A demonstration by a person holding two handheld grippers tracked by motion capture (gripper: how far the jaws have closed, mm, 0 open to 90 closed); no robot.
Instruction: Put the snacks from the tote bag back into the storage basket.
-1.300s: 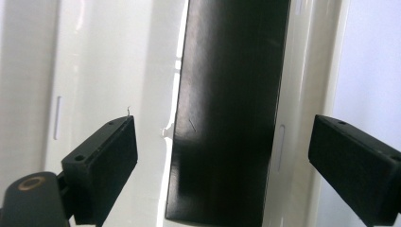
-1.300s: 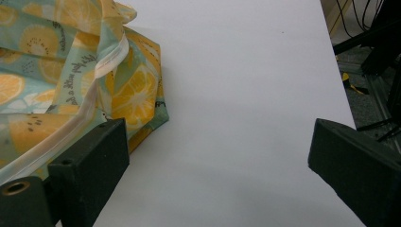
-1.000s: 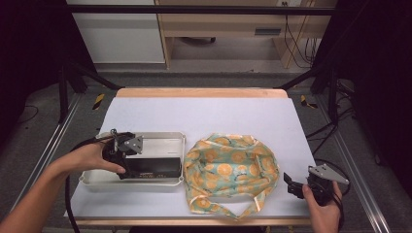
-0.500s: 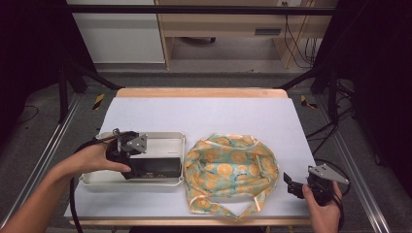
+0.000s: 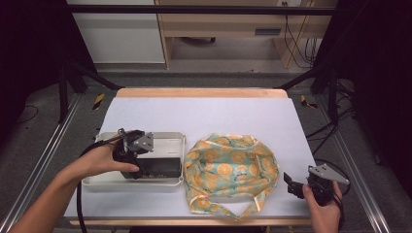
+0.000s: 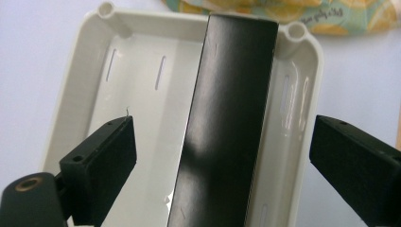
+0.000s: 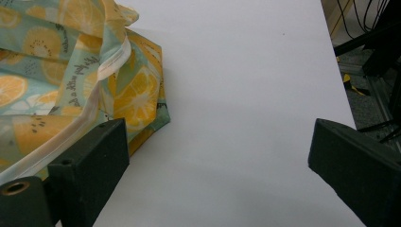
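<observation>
A white plastic tray [image 5: 165, 137] lies at the table's front left, and a long black box [image 5: 163, 167] rests inside it. My left gripper [image 5: 138, 165] hangs over the box's left end, open. In the left gripper view the black box [image 6: 231, 94] runs up between the two jaws of the left gripper [image 6: 220, 151], with a gap on each side, and the tray [image 6: 137, 52] lies beneath. A cloth bag with an orange-slice print [image 5: 228, 167] lies flat at front centre. My right gripper [image 5: 291, 182] rests open at the front right, and the bag's edge [image 7: 71, 61] lies by its left jaw.
The bag's handle loop [image 5: 243, 208] trails toward the table's front edge. The pale tabletop [image 5: 209, 114] stretches bare behind the tray and bag. Black frame posts [image 5: 65, 82] and cables stand off the table's sides. A cable trails from the left gripper over the front edge.
My left gripper has shifted a little to the right above the tray, closer over the black box. The right gripper and the bag have stayed put.
</observation>
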